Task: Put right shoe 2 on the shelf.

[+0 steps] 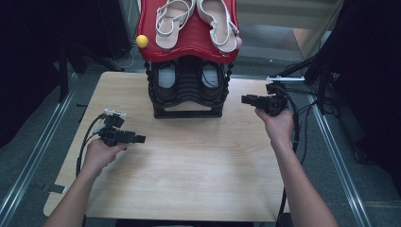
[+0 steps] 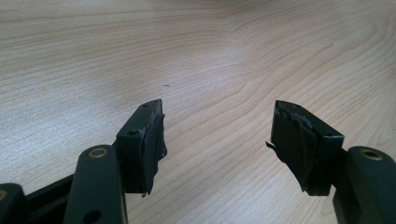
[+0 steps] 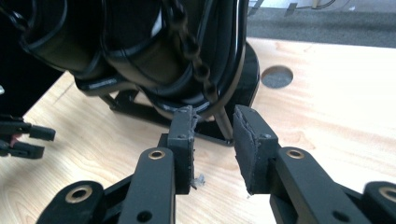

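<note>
From the high view, a black shoe rack [image 1: 188, 90] stood at the far middle of the light wooden tabletop [image 1: 189, 175]. Its red top shelf [image 1: 189, 40] carried a pair of pale strappy sandals [image 1: 196, 21], with a yellow ball [image 1: 142, 41] at the shelf's left corner. Dark shoes [image 1: 166, 78] sat in the tier beneath.

The left tongs [image 1: 140, 139] rested low over the tabletop at the left, well apart from the rack and pointing toward the middle. The right tongs [image 1: 246, 99] hovered just beside the rack's right side, pointing at it.

The left gripper view showed what the high view could not: the left tongs [image 2: 217, 142] stood open with bare wood grain between worn pads [image 2: 152, 144].

The right gripper view gave the rack's lower frame [image 3: 215, 126] up close, with dark shoes [image 3: 126, 46] and a black chain-like strap [image 3: 194, 60] above. The right tongs [image 3: 212, 140] stood partly open just before that frame, gripping nothing. The left tongs [image 3: 28, 137] showed at the left edge, and a round hole [image 3: 277, 76] showed in the tabletop.

No writing was readable anywhere.
</note>
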`<state>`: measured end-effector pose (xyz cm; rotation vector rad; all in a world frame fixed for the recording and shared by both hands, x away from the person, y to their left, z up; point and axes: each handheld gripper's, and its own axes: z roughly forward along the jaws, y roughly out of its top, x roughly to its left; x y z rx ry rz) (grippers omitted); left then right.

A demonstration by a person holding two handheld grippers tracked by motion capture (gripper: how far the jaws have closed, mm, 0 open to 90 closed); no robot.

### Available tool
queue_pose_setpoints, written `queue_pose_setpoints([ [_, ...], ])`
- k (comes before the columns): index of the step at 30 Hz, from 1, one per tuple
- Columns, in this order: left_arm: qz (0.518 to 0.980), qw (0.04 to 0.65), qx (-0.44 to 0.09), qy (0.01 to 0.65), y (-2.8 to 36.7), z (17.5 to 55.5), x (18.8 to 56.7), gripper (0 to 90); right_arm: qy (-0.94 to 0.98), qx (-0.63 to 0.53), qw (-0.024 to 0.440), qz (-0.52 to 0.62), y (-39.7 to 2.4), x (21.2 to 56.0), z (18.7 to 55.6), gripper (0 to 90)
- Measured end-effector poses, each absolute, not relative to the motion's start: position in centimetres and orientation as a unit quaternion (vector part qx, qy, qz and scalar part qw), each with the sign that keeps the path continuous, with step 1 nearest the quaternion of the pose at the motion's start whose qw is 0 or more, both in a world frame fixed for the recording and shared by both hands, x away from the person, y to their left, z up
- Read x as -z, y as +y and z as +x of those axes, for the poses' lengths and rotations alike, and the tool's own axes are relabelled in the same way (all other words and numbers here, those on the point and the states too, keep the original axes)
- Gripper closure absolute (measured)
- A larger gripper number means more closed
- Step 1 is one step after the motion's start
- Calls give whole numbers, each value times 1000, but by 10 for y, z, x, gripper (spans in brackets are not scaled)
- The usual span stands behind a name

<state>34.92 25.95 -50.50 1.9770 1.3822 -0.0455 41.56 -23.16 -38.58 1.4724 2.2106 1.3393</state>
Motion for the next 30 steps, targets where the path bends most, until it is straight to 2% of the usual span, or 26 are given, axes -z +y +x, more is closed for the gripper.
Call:
queue_pose_setpoints([
  [17,767,353,18,536,260,350,506,352,731,-453,55,507,-235,448,399,691],
  [21,768,351,18,535,260,350,507,352,724,-459,45,513,-237,461,394,647],
  [25,768,351,19,535,260,350,507,352,728,-455,39,511,-237,470,391,532],
  [30,769,351,19,534,260,350,507,351,724,-461,31,513,-236,475,390,453],
])
